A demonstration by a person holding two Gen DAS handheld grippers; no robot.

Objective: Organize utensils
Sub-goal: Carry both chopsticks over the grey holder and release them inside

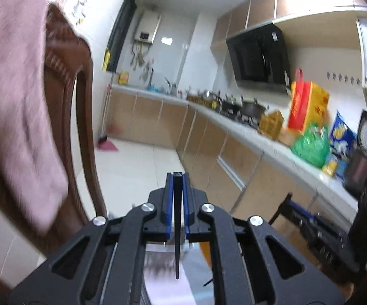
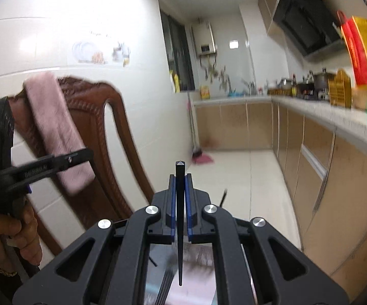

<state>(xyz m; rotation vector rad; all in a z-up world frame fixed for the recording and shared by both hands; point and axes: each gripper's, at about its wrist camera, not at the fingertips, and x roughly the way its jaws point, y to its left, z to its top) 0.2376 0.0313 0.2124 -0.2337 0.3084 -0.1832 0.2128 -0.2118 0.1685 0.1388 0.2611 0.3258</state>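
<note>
My left gripper (image 1: 177,178) is shut on a black chopstick (image 1: 177,228) that runs back between its blue pads, thin end toward the camera. My right gripper (image 2: 180,180) is shut on another black chopstick (image 2: 180,223), whose square end sticks out just past the fingertips. Both grippers are raised and look out across the kitchen. The left gripper also shows in the right wrist view (image 2: 56,164) at the left, held in a hand. Several dark chopsticks (image 2: 166,287) lie blurred below the right gripper.
A brown wooden chair (image 2: 122,137) with a pink towel (image 2: 56,127) over its back stands at the left by the tiled wall. A long counter (image 1: 272,147) at the right carries pots, bags and boxes. A broom (image 2: 196,150) leans in the far corner.
</note>
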